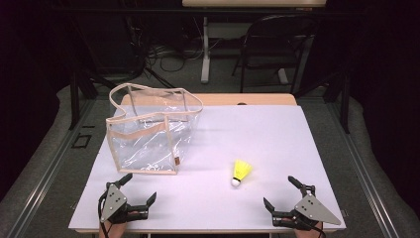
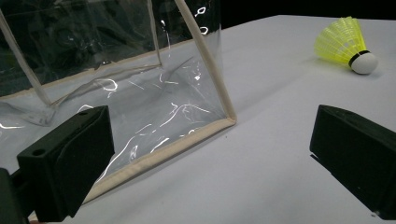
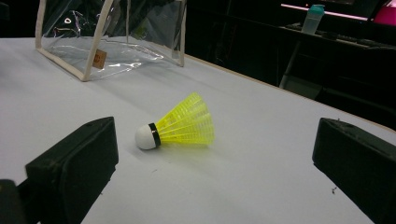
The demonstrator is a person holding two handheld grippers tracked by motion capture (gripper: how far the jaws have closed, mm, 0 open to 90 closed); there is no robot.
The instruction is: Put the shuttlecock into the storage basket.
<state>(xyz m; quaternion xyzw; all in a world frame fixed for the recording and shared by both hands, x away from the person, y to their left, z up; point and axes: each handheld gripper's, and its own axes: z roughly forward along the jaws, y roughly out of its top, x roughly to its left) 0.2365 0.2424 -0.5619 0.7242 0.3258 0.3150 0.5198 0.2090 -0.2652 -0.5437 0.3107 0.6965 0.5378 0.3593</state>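
Both my grippers, left and right, jaws open; shuttlecock looks featherlight, fragile—I'd grip its cork.

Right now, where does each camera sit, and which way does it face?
High view: above the near table edge, looking forward and down on the white table, clear bag and shuttlecock; left gripper and right gripper show, both open.
Left gripper view: rides the left gripper, facing the bag's corner.
Right gripper view: rides the right gripper, facing the shuttlecock.
Shared: both gripper views show bag and shuttlecock.
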